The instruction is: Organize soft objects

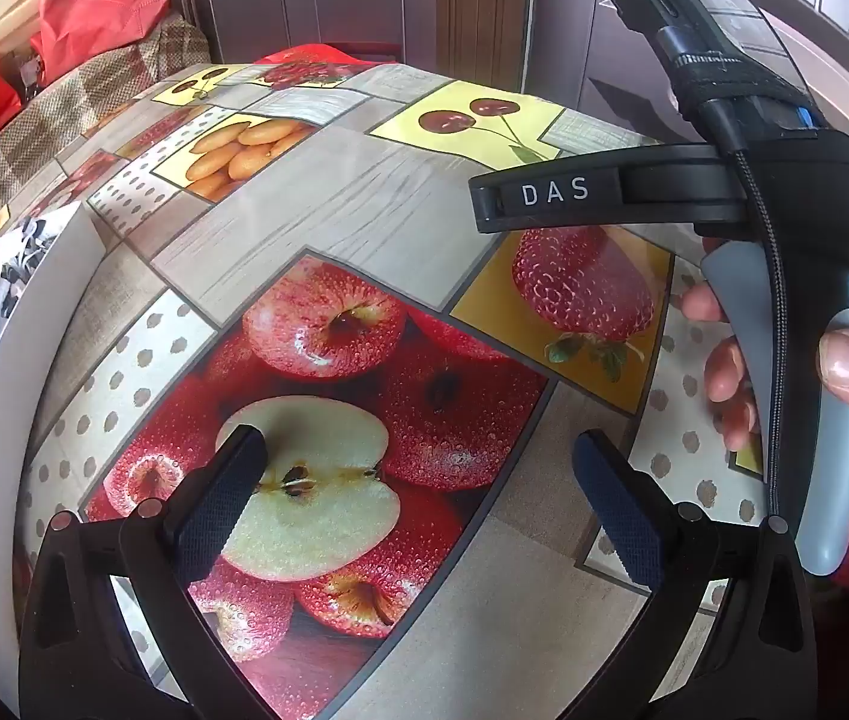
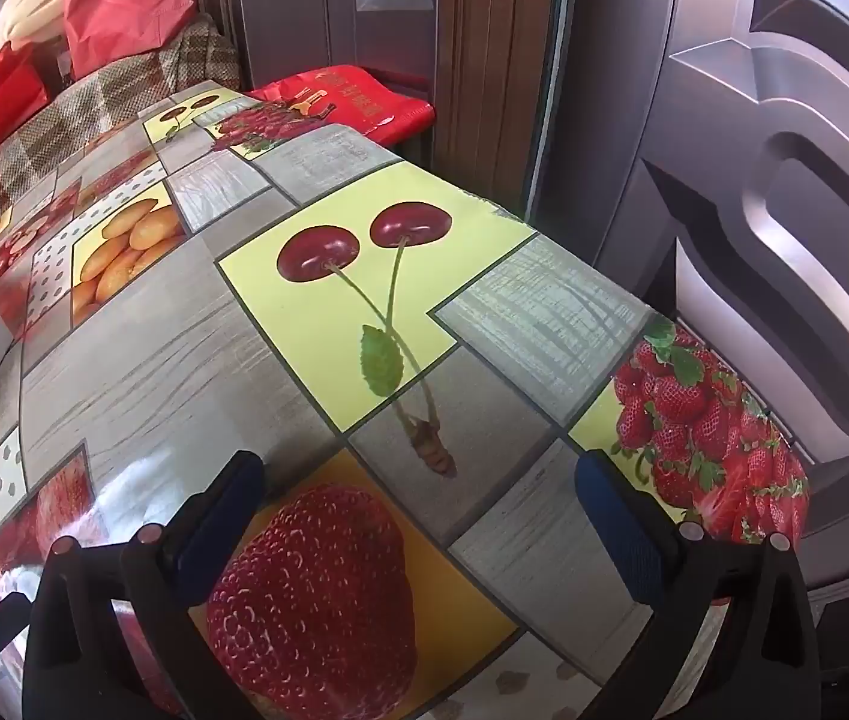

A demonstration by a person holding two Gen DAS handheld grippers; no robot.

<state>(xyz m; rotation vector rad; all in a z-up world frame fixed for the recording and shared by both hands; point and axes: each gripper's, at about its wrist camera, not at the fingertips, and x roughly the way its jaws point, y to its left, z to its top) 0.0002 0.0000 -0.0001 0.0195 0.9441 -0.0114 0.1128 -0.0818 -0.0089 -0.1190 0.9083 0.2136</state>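
Both grippers (image 1: 418, 468) (image 2: 418, 492) hang wide open and empty over your bare tablecloth (image 1: 328, 204), so swing left toward that white box (image 1: 10, 360) of cloth.

both cameras ride just behind their own jaws and look steeply down, close over the fruit-print counter (image 1: 328, 192). the left wrist view faces the apple panel and catches the right gripper (image 1: 487, 204) at its right edge. the right wrist view sits further right, facing the cherry panel and a door (image 2: 784, 210). both views share the big strawberry panel (image 2: 310, 588).
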